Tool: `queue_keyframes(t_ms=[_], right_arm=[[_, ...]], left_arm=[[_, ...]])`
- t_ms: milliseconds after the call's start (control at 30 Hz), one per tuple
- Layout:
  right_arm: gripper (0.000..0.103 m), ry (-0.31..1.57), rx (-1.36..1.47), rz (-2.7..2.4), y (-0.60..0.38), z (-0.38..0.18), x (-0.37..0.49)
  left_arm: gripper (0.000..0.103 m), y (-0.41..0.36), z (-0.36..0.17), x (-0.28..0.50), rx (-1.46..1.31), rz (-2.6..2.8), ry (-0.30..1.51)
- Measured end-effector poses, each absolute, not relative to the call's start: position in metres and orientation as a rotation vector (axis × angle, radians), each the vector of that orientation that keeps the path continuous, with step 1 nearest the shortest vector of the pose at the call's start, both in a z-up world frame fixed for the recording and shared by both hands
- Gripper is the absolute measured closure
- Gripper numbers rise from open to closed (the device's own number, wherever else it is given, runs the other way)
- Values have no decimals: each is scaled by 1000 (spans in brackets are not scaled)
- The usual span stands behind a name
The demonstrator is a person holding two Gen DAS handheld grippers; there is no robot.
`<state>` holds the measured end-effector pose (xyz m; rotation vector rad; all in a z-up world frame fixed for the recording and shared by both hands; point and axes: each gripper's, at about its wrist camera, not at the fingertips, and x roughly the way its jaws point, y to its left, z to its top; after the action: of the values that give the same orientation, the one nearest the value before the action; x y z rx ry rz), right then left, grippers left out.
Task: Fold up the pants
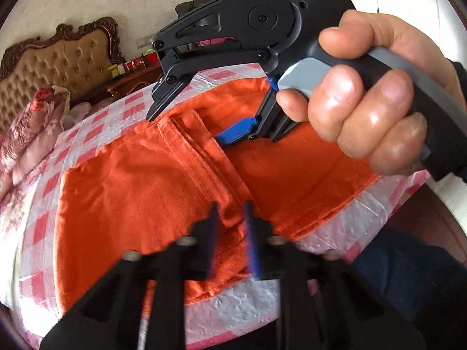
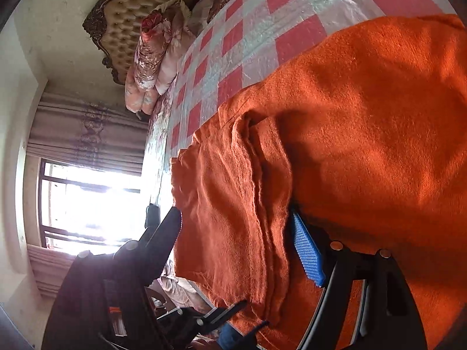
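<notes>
Fuzzy matt orange cloth pants (image 1: 140, 180) lie on a glossy, crinkled checked cover (image 1: 335, 221).

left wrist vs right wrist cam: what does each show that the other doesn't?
Left wrist only: the person's hand squeezing the handle of the right hand-held gripper, whose fingers straddle a raised fold of the orange pants; also a cluttered nightstand.

Right wrist only: a bright window with curtains, and the fold seen close up.

Both: the orange pants on the pink-and-white checkered bedcover, the tufted headboard, the floral bedding, and the left hand-held gripper at the near edge of the pants.
</notes>
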<state>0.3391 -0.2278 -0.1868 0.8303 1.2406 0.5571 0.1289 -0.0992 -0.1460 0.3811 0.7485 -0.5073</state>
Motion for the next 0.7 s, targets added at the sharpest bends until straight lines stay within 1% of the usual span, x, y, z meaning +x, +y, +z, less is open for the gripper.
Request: queue_keyframes(t_ms=[100, 133, 167, 333, 433, 467, 500, 533, 700], right_arm=[[32, 1239, 827, 562, -229, -188, 339], [32, 1238, 825, 562, -229, -187, 339], [32, 1237, 822, 562, -231, -188, 338], [32, 1242, 778, 531, -227, -183, 335], [30, 1256, 667, 490, -214, -172, 335], [30, 1259, 645, 485, -210, -171, 334], [30, 1263, 633, 483, -209, -170, 334], [30, 1264, 641, 484, -209, -171, 334], [30, 1266, 707, 487, -222, -176, 332]], left_arm=[[95, -97, -141, 128, 362, -505, 750], [93, -98, -142, 127, 383, -505, 746], [87, -101, -144, 125, 421, -509, 746], [86, -107, -150, 114, 537, -497, 718], [86, -108, -149, 120, 509, -500, 727], [86, -109, -148, 122, 502, -498, 736], [90, -111, -149, 126, 504, -494, 745], [97, -112, -149, 126, 507, -494, 747], [98, -109, -119, 105, 529, -530, 643]])
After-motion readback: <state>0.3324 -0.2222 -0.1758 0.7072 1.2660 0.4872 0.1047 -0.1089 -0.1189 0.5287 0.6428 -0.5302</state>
